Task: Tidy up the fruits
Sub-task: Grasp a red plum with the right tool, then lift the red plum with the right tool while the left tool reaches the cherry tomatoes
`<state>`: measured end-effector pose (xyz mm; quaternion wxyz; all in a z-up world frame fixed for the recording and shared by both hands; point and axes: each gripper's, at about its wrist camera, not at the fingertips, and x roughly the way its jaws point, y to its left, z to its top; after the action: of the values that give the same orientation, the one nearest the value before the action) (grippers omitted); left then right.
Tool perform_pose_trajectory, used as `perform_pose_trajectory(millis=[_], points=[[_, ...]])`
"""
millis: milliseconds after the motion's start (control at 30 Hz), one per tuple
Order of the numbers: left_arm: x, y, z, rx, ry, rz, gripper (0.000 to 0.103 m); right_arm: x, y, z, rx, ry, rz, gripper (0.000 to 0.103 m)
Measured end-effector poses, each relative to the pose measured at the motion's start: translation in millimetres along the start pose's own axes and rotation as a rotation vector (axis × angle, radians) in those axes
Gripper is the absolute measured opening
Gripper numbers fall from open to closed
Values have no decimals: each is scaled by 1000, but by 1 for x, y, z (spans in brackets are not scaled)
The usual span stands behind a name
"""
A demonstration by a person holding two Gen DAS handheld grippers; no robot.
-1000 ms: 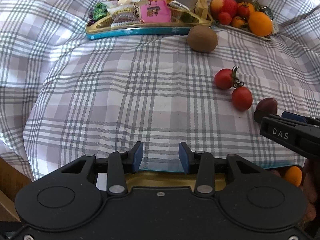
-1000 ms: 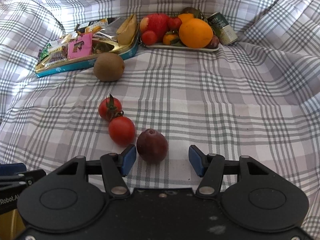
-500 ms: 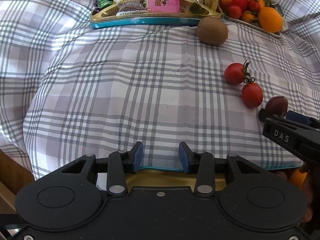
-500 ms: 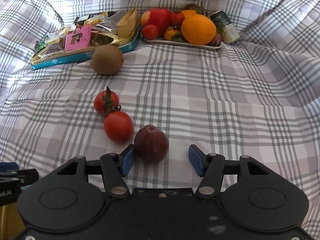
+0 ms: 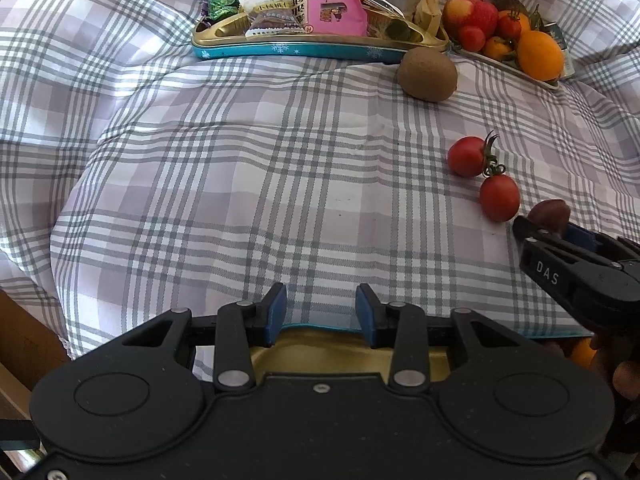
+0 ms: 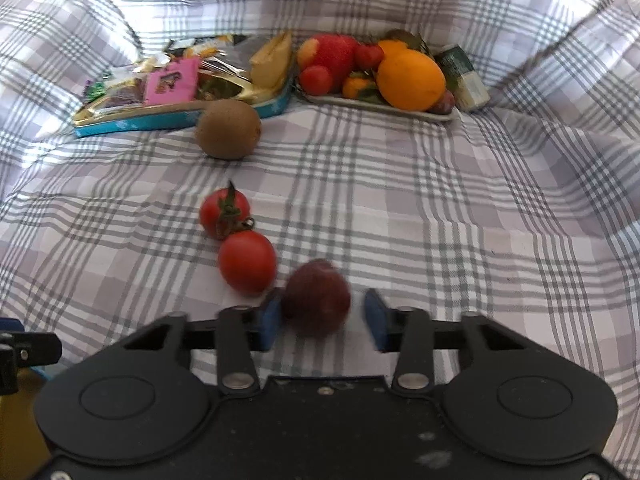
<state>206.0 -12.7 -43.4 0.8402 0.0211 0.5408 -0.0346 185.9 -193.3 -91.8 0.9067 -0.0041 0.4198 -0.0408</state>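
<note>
A dark red plum [image 6: 318, 298] lies on the checked cloth between the fingers of my right gripper [image 6: 322, 318]; the jaws are open, the left pad touches it and a gap shows on the right. The plum also shows in the left wrist view [image 5: 550, 216]. Two red tomatoes [image 6: 240, 240] on one stem lie just left of it, and a kiwi [image 6: 228, 129] lies farther back. A fruit plate [image 6: 440, 116] with an orange, an apple and small fruits stands at the back. My left gripper [image 5: 321, 314] is open and empty over the near cloth edge.
A blue and gold tin [image 5: 320, 46] full of wrapped snacks stands at the back left. A small can [image 6: 464, 76] lies right of the fruit plate. A gold tray [image 5: 344, 350] lies under the left gripper. The cloth rises in folds around the sides.
My right gripper has moved forward around the plum and its jaws have narrowed. The left gripper has shifted slightly forward, staying open.
</note>
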Motion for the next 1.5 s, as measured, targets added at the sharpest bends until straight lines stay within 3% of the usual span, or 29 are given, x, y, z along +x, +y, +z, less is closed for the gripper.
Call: perform_pose_trajectory(millis=[333, 800, 1267, 1500], points=[[-11, -11, 3, 39, -44, -4, 47, -26, -11, -4, 24, -49, -6, 36], [-4, -60, 24, 162, -68, -92, 47, -69, -44, -26, 104, -79, 12, 36], [14, -110, 43, 195, -65, -173, 47, -70, -54, -38, 142, -56, 38, 36], [32, -121, 49, 179, -63, -146, 47, -67, -62, -40, 171, -46, 35, 36]])
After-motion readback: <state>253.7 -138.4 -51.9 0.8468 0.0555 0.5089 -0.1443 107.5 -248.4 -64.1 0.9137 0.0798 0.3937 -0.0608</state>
